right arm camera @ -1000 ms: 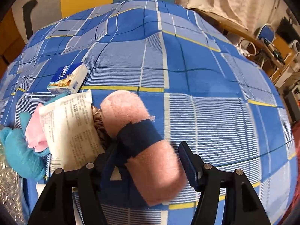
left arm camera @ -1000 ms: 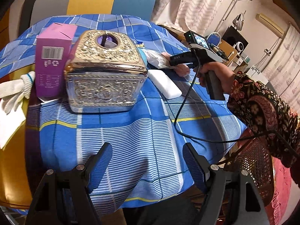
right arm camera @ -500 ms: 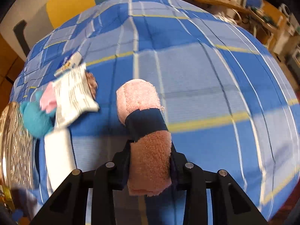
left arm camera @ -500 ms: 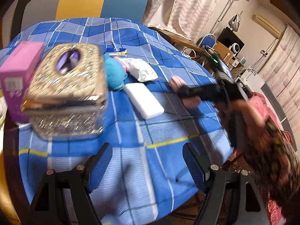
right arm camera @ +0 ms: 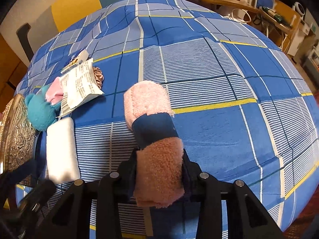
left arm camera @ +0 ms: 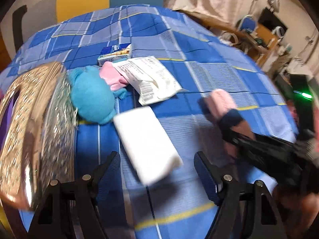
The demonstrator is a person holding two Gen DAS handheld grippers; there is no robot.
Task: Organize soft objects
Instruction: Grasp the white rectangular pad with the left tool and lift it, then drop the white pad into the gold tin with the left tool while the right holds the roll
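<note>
Your right tool (right arm camera: 160, 171) is clenched on a rolled pink towel (right arm camera: 153, 131) with a dark blue band, its jaws having just eased slightly; its far end reaches over the blue checked tabletop (right arm camera: 229, 91). Your left tool (left arm camera: 157, 171) hangs released above a white pack (left arm camera: 147, 139), beside a teal plush (left arm camera: 91, 97) and an ornate gold box (left arm camera: 33, 129).

Warm dim indoor light, strong fisheye bending, dark corners, left wrist view motion-blurred, right wrist view sharper
</note>
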